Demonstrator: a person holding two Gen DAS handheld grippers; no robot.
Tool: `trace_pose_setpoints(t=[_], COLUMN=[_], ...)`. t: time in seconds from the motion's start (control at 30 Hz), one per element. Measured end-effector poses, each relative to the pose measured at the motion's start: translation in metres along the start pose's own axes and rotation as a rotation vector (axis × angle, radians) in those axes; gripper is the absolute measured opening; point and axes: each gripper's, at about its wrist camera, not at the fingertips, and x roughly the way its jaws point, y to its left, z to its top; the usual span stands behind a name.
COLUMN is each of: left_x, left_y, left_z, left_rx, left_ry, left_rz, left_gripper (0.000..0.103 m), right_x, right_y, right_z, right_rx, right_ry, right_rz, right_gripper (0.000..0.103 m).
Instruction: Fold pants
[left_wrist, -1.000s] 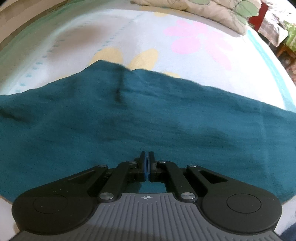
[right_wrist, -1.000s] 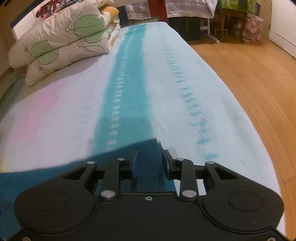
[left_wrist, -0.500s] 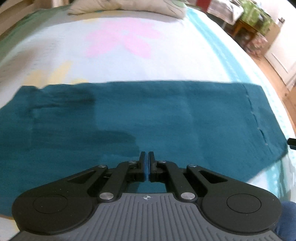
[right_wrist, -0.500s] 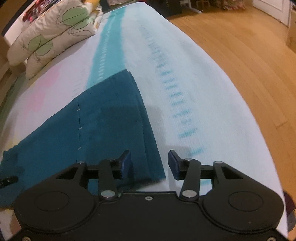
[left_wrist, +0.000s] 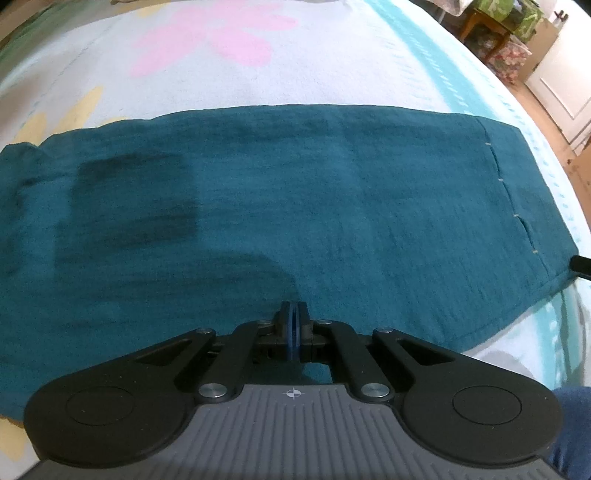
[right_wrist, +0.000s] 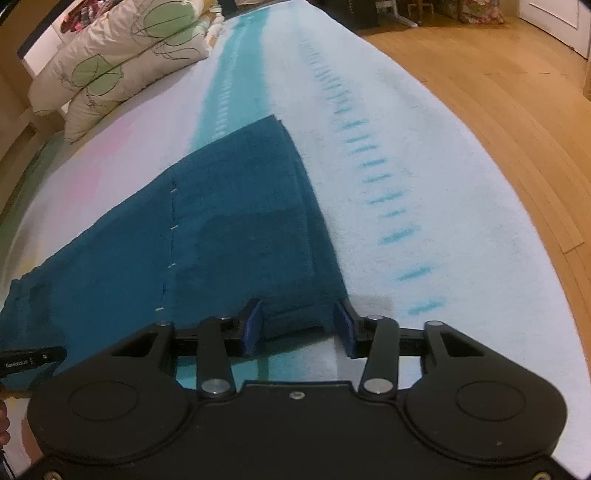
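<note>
Teal pants (left_wrist: 332, 203) lie flat across the flowered bed sheet (left_wrist: 258, 85), hem end to the right in the left wrist view. My left gripper (left_wrist: 293, 314) hovers over the cloth near its front edge, shut, with nothing visible between its pads. In the right wrist view the pants (right_wrist: 221, 221) stretch away to the left. My right gripper (right_wrist: 297, 326) sits at the near hem corner; its jaws are closing with that corner between the blue pads, which stand apart from it. A tip of the right gripper shows at the hem (left_wrist: 581, 266).
Stacked pillows (right_wrist: 110, 66) lie at the head of the bed. The bed's edge drops to a wood floor (right_wrist: 498, 110) on the right. Furniture (left_wrist: 509, 37) stands beyond the bed. Something in blue cloth (left_wrist: 572, 424) sits at the lower right.
The left view swung right along the pants, which went from bunched to flat. The right gripper dropped to the hem corner, spread wider, then narrowed around it.
</note>
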Motion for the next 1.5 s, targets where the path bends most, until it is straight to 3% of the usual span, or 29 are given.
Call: trace_pose_setpoints(t=[0.03,0.17,0.27,0.37,0.4,0.43,0.5,0.67,0.87,0.97,1.0,1.1,1.23,1.5], left_x=[0.000,-0.001,-0.001,0.001,0.001,0.001,0.001,0.002,0.002,0.002,0.002,0.000,0.004,0.028], left_y=[0.001,-0.003,-0.005,-0.004,-0.004,-0.003,-0.003,-0.003,-0.002,-0.003,-0.003,-0.003,-0.010,-0.031], left_z=[0.000,0.001,-0.001,-0.001,-0.001,-0.001,0.000,0.002,0.001,0.003,0.003,0.008,0.031,0.087], left_rx=[-0.002,0.014,0.021,0.016,0.014,0.015,0.021,0.013,0.011,0.007,0.004,-0.004,0.010,0.017], left_ry=[0.000,-0.007,-0.005,-0.002,-0.002,-0.001,0.003,0.008,0.002,0.004,0.005,0.007,-0.008,-0.034], left_rz=[0.002,0.011,0.009,0.010,0.009,0.008,0.009,0.006,0.003,0.004,0.003,-0.010,-0.015,-0.022], left_gripper=[0.003,0.003,0.003,0.003,0.003,0.003,0.003,0.003,0.003,0.003,0.003,0.003,0.003,0.003], right_x=[-0.001,-0.012,-0.011,-0.022,-0.024,-0.025,-0.021,0.011,0.031,0.043,0.047,0.058,0.043,0.003], right_y=[0.005,0.006,-0.008,-0.013,-0.016,-0.020,-0.026,-0.039,-0.042,-0.037,-0.035,-0.028,-0.034,-0.016], right_z=[-0.002,-0.003,-0.004,-0.001,0.002,0.005,0.010,0.021,0.033,0.044,0.047,0.053,0.053,0.063], right_rx=[-0.025,-0.054,-0.013,0.015,0.032,0.058,0.097,0.107,0.131,0.138,0.141,0.126,0.190,0.176], right_ry=[0.002,-0.040,-0.013,-0.069,-0.080,-0.085,-0.086,0.007,0.013,0.028,0.036,0.061,0.026,-0.031], right_rz=[-0.005,-0.089,-0.062,-0.024,-0.002,0.032,0.086,0.106,0.244,0.290,0.297,0.275,0.301,0.305], right_gripper=[0.009,0.009,0.009,0.022,0.035,0.058,0.072,0.070,0.071,0.064,0.056,0.015,0.014,0.014])
